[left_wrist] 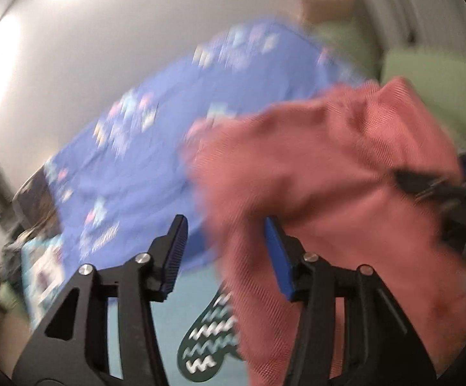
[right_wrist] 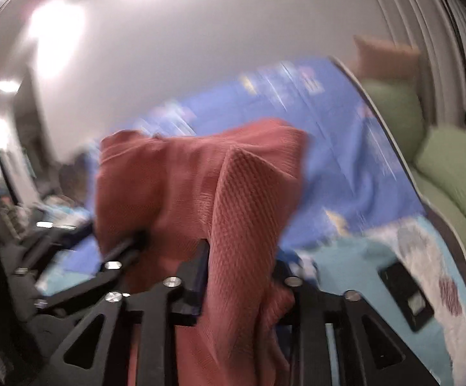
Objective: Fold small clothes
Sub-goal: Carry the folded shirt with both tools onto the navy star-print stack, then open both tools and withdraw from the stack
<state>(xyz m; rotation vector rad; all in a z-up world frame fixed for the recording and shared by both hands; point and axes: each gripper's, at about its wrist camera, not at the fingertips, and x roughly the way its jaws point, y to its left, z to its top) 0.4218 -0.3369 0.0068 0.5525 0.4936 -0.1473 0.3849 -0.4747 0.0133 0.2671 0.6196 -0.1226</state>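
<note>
A salmon-pink waffle-knit garment (left_wrist: 329, 160) billows in the air over the bed, blurred. In the left wrist view my left gripper (left_wrist: 228, 254) is open; the cloth drapes over its right finger only, and the left pad (left_wrist: 175, 251) is bare. A finger of the right gripper (left_wrist: 425, 186) pokes into the cloth at the right edge. In the right wrist view the garment (right_wrist: 201, 177) rises like a tent, with a loose fold standing between the spread fingers of my right gripper (right_wrist: 242, 270). The left gripper's finger (right_wrist: 127, 251) shows at the cloth's left side.
A blue patterned sheet (left_wrist: 130, 167) covers the bed beyond, over a light-blue cover (right_wrist: 345, 267). A dark green zigzag-patterned item (left_wrist: 207, 331) lies near me. A flat black device (right_wrist: 406, 296) rests on the right. Green cushions (right_wrist: 451, 167) line the right side by the wall.
</note>
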